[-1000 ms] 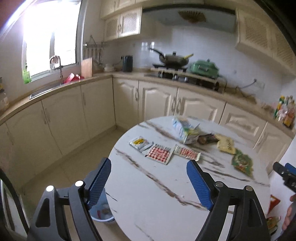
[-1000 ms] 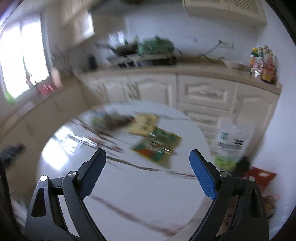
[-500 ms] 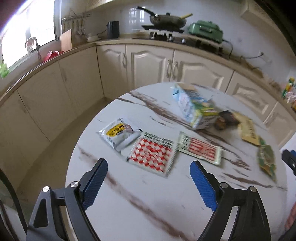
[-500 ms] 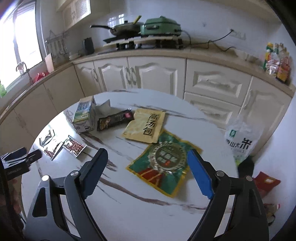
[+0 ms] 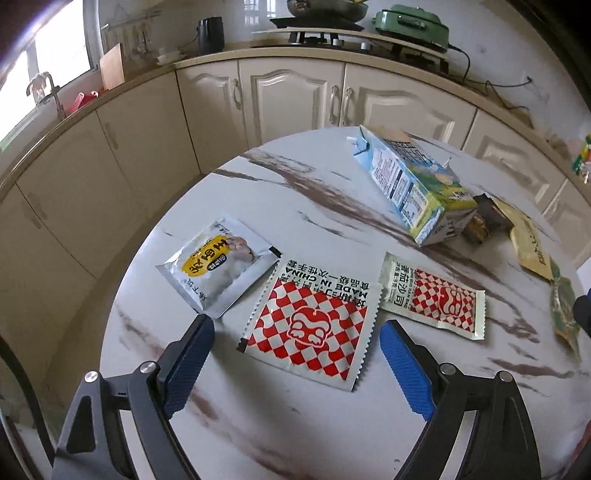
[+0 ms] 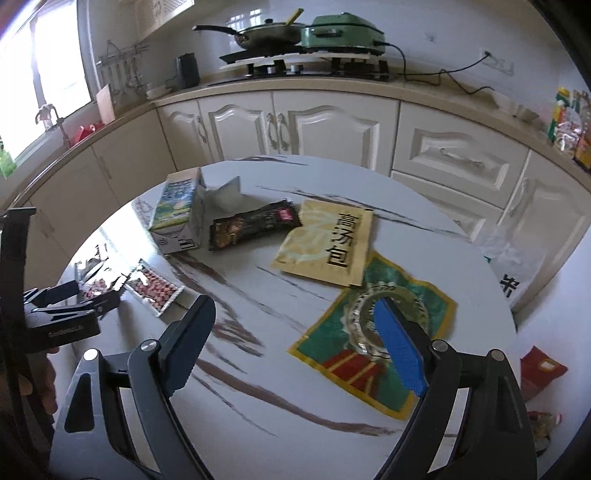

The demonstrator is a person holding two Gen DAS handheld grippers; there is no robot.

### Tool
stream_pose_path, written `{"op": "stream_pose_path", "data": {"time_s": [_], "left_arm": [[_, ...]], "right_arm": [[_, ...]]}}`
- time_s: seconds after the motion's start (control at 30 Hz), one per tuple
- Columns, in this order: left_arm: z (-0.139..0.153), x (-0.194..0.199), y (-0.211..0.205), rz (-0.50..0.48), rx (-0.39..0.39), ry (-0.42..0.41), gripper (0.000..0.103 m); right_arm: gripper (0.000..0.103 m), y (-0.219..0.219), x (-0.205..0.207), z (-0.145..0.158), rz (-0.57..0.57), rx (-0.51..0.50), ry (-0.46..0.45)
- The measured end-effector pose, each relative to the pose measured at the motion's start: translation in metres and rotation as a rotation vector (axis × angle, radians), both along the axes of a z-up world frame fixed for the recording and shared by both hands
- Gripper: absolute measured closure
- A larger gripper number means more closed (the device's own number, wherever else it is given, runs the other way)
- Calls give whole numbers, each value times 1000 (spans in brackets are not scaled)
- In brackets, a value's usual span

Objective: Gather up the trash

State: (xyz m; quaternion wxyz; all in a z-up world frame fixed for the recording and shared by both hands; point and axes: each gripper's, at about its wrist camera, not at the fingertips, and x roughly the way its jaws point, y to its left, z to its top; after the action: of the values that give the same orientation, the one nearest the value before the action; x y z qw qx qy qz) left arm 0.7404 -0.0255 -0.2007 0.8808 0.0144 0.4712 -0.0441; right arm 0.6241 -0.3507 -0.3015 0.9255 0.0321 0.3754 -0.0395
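Trash lies spread over a round marble table (image 5: 295,424). My left gripper (image 5: 295,328) is open just above a red-checkered packet (image 5: 314,325), which lies between its blue fingers in this view. A silver and yellow packet (image 5: 218,266) sits to its left, a small checkered sachet (image 5: 432,295) to its right, and a tipped milk carton (image 5: 410,188) behind. My right gripper (image 6: 295,306) is open and empty. Its right finger hangs over a green packet (image 6: 332,336). Beyond that lie a yellow soup packet (image 6: 325,247) and a dark wrapper (image 6: 251,225).
Cream kitchen cabinets (image 6: 332,129) curve around behind the table, with a pan and a green cooker (image 6: 343,33) on the counter. A white plastic bag (image 6: 513,266) stands by the table's right edge. A red packet (image 6: 543,369) lies on the floor below.
Both grippers have come down and forward over the table. The left one now hovers close over the checkered packet; the right one has neared the green packet.
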Motion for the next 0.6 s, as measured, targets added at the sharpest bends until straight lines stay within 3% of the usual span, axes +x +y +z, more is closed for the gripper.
{"op": "stream_pose_path", "data": {"time_s": [0.1,0.17,0.27,0.47,0.5,0.6], "left_arm": [[-6,5,-5,-12,0,-20,15],[-8,6,-7,-28,-6,-34,21],[-9,0,-10,-50,-14,-44,38],[-3,-15,-2,-71,-42,-45,54],[-3,-16,0,-73,-55,-50,59],[7,-29,7,-67,-72,-57,90]], "right_arm": [[16,5,3,1,11,1,0],[16,8,4,1,10,1,1],[16,9,5,2,13,10,-2],[16,14,6,7,16,20,-8],[16,15,6,8,19,20,-8],[16,24,11,5,36,22,4]]}}
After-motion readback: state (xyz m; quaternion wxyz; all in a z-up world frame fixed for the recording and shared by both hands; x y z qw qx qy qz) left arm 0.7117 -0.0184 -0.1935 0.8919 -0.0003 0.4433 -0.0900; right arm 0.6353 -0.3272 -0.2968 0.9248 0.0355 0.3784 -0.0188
